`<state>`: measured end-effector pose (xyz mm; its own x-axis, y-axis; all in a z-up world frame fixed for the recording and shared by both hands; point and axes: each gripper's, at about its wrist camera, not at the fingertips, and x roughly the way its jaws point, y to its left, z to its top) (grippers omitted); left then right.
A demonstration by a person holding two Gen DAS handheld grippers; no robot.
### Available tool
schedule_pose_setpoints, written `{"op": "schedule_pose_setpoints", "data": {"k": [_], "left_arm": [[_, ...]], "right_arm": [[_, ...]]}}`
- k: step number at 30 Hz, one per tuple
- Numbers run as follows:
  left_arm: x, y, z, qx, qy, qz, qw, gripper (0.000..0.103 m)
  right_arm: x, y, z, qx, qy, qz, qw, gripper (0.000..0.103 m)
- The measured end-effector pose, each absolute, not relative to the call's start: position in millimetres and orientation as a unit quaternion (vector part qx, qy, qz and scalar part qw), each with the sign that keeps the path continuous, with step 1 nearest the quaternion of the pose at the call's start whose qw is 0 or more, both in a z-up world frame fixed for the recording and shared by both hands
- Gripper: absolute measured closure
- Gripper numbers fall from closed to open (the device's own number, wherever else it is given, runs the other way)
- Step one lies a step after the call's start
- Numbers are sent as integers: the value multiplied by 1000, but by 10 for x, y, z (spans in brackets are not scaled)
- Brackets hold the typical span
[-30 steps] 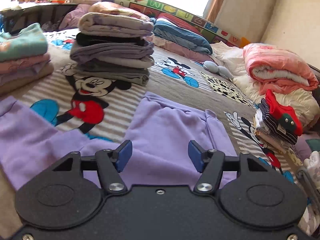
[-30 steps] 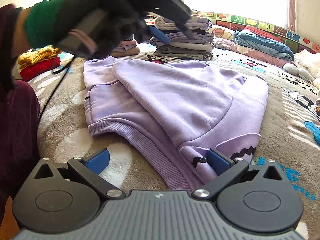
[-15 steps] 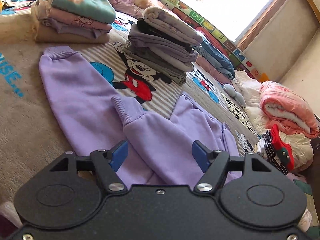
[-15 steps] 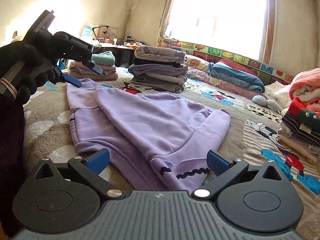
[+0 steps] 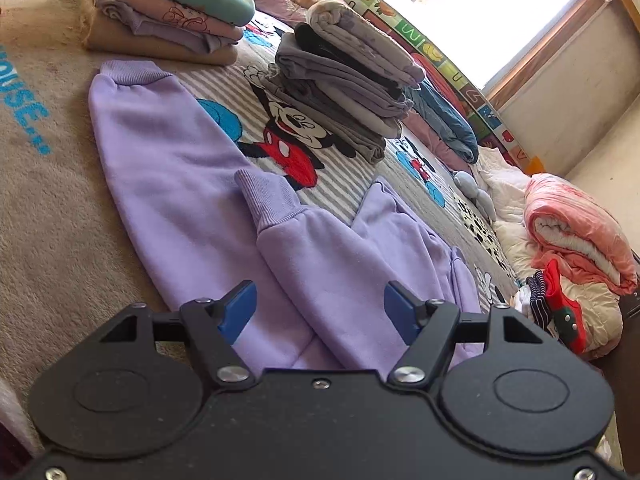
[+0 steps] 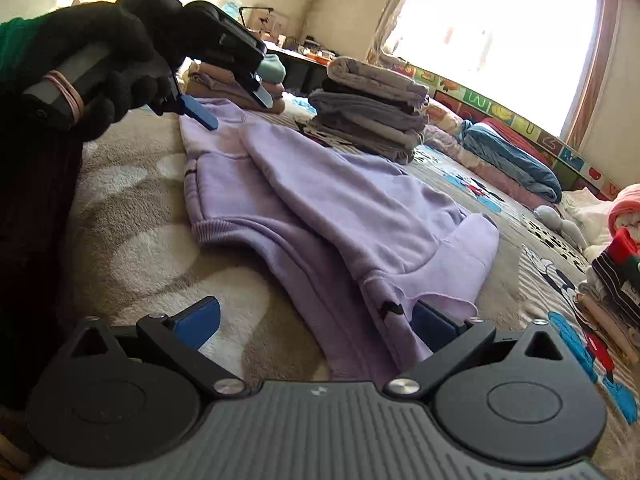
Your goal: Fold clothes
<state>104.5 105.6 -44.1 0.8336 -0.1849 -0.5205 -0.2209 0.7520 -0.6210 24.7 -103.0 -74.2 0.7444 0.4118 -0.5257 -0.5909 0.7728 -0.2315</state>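
- Sweatshirt, lilac, lies spread on the cartoon-mouse blanket, just in front of the grey folded stack, with one sleeve running out toward the pastel stack beside it.
- Handling-wise I'd guess thick fleece: soft, floppy, light enough to lift with one pinch, but it'll sag and drag anything not supported. Not slippery, nothing fragile about it.
- Best grab spots look like the ribbed bits: the cuff lying over the body, or the ribbed hem on the side away from the grey stack. The ribbing is denser and bunches into a proper ridge, so the pads get something to bite.
- Texture: smooth matte knit on the panels, tight vertical ribs on cuffs and hem, a little black zigzag stitching near the right gripper.
- Blanket underneath is plush and fuzzy, so I'd expect the fabric to cling a bit rather than slide.
- Left gripper hovers over the body with blue pads well apart, pinching nothing; its jaws have just been opening a touch.
- Right gripper has its jaws spread wide at the hem corner, cloth between them but not squeezed.
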Motion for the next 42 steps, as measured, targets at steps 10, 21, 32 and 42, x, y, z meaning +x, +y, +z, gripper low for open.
{"op": "schedule_pose_setpoints", "data": {"k": [10,21,32,42], "left_arm": [[1162,1236,-601,-422,269,8,865,52],[1355,1150,-695,-397,276,17,875,78],[1399,710,-1,-326,212,-58,919,101],[1998,-77,526,-283,199,-132,929,101]], "right_arm": [[295,-1097,-675,-147,243,288,914,1],[463,-1150,-652,-129,215,268,930,1],[582,-1135,-743,-125,245,263,925,0],[610,-1194,-737,-96,263,268,922,0]]}}
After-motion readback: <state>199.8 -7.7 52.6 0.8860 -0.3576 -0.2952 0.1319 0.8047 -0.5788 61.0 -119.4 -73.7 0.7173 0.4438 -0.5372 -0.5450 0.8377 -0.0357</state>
